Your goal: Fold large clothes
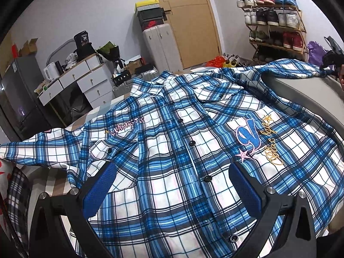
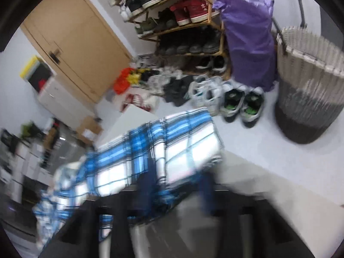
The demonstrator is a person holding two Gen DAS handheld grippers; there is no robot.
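Note:
A blue-and-white plaid shirt (image 1: 172, 146) lies front up and buttoned, spread over a grey surface (image 1: 301, 92). My left gripper (image 1: 172, 168) hovers open just above the lower front of the shirt; its blue pads (image 1: 101, 185) straddle the button line and grip nothing. One sleeve stretches to the far right, where my right gripper (image 1: 330, 64) pinches its end. The right wrist view is blurred: the sleeve (image 2: 189, 139) runs between the dark fingers (image 2: 148, 185) of the right gripper (image 2: 176, 186), which looks shut on the cloth. The other sleeve (image 1: 32, 150) hangs off at the left.
A shoe rack (image 1: 277, 28) stands beside a wooden door (image 1: 193, 21), with a grey suitcase (image 1: 159, 45) and a white drawer unit (image 1: 86, 79) to the left. Loose shoes (image 2: 215, 94), a purple bag (image 2: 249, 43) and a woven laundry basket (image 2: 309, 86) sit on the floor.

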